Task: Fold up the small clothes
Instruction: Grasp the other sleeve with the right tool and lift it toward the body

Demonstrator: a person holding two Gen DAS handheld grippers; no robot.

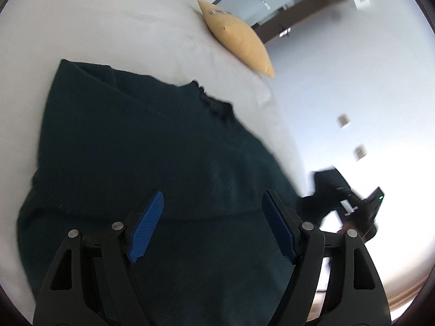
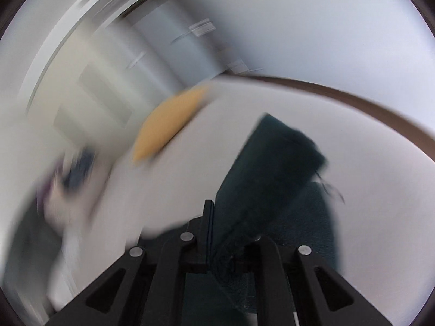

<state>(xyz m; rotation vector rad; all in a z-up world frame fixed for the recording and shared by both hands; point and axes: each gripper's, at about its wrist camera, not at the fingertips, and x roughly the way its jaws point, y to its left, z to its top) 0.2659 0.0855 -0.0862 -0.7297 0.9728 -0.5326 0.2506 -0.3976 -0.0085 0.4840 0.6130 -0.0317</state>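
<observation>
A dark green sweater (image 1: pixel 163 149) lies spread on the white bed (image 1: pixel 103 27), its collar (image 1: pixel 214 103) towards the far right. My left gripper (image 1: pixel 214 192) hangs just above the sweater's lower part, its blue pads (image 1: pixel 146 225) wide apart and open, with nothing pinched. In the blurred right wrist view, my right gripper (image 2: pixel 214 212) is shut on a bunch of the sweater (image 2: pixel 277 163). The cloth rises from the jaws as a lifted fold and hides one finger. The right gripper's black housing (image 1: pixel 361 206) shows at the sweater's right edge.
A yellow cushion (image 1: pixel 239 38) rests near the far edge of the bed, also seen as the yellow cushion (image 2: pixel 168 125) in the right view. White sheet (image 2: pixel 375 168) surrounds the sweater. A blurred heap of other things (image 2: pixel 70 179) sits at the left. White walls and a door lie beyond.
</observation>
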